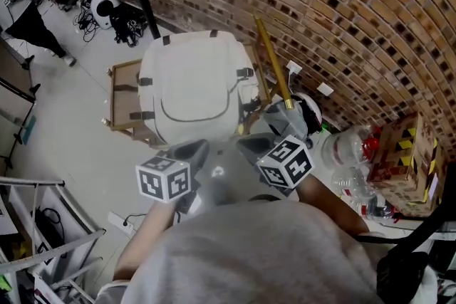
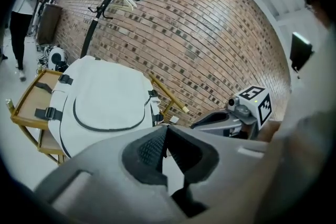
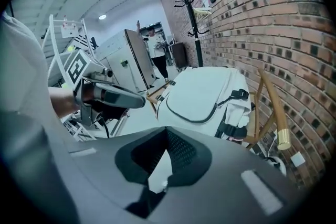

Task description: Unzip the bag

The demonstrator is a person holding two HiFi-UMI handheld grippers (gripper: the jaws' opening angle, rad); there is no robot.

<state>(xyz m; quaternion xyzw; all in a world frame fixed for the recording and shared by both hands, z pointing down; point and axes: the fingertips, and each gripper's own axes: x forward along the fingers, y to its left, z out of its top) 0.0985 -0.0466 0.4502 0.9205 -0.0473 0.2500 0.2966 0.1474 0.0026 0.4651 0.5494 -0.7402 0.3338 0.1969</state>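
I'm looking steeply down from head height onto the white fabric backpack (image 1: 192,85) on the wooden chair (image 1: 125,100), near ahead. Both gripper cameras are facing it low along their jaws, sharing backpack and red brick wall (image 1: 342,11).

A wooden chair (image 1: 121,92) stands on the pale floor (image 1: 71,153) — the white backpack (image 1: 192,85) rests on it.

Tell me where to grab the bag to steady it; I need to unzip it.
Probably the buckled side strap on the bag's right edge, approached from the right with the right gripper. The bag lies front-up on the chair; its smooth front offers little to pinch, while the strap stands proud. No zipper pull is discernible.
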